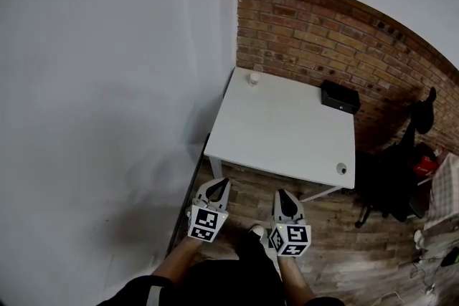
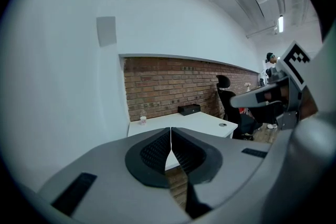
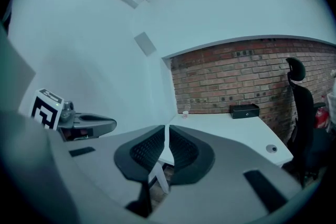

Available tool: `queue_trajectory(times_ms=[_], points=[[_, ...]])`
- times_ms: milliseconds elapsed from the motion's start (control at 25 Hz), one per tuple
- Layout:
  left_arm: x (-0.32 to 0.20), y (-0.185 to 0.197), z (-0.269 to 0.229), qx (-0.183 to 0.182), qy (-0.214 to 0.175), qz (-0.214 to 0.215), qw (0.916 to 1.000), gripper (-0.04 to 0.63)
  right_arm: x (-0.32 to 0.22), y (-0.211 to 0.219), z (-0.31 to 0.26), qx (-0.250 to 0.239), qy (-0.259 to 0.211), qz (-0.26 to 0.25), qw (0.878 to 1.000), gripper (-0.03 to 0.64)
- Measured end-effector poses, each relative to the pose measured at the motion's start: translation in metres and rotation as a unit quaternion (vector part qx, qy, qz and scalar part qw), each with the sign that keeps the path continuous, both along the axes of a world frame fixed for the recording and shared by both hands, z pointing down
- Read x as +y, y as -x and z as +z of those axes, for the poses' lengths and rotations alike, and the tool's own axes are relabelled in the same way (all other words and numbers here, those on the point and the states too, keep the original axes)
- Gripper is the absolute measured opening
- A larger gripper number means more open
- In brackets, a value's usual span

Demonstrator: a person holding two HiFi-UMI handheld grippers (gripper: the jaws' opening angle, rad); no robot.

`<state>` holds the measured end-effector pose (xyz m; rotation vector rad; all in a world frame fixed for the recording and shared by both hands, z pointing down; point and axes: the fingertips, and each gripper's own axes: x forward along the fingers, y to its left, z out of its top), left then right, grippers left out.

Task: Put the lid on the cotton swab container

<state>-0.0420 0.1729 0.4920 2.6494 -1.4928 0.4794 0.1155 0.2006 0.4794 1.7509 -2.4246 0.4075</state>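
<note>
Approach stage: no part of the lidding task is done.
My left hand-held gripper (image 1: 216, 187) and right hand-held gripper (image 1: 282, 195) sit low in the frame, both with jaws closed together and empty, well short of the white worktop (image 1: 287, 132). The cotton swab container (image 1: 254, 78) stands at the worktop's far-left corner, upper centre of frame, apparently upright with its long axis vertical. A small round item (image 1: 341, 168) at the near-right corner may be the lid, but it is too small to confirm. Fetching and seating the lid remain.

The cotton swab container (image 1: 254, 78) is small, pale and translucent. It stands upright at the far left corner of the white bench (image 1: 287, 132), near the edge along the brick wall. It is too small to tell whether its lid is on.
</note>
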Motion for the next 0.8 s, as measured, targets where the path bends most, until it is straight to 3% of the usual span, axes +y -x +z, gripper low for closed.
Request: queue_trajectory(times_ms=[600,800], points=[[-0.094,-0.045,-0.004,-0.004,0.004,-0.074,0.9972,0.015,-0.102,-0.047,-0.002,0.004,-0.001,-0.081,0.997,0.023],[-0.115,-0.060,-0.001,-0.007,0.008,-0.076,0.9970,0.015,-0.123,-0.060,0.001,0.005,-0.001,-0.085,0.996,0.023]])
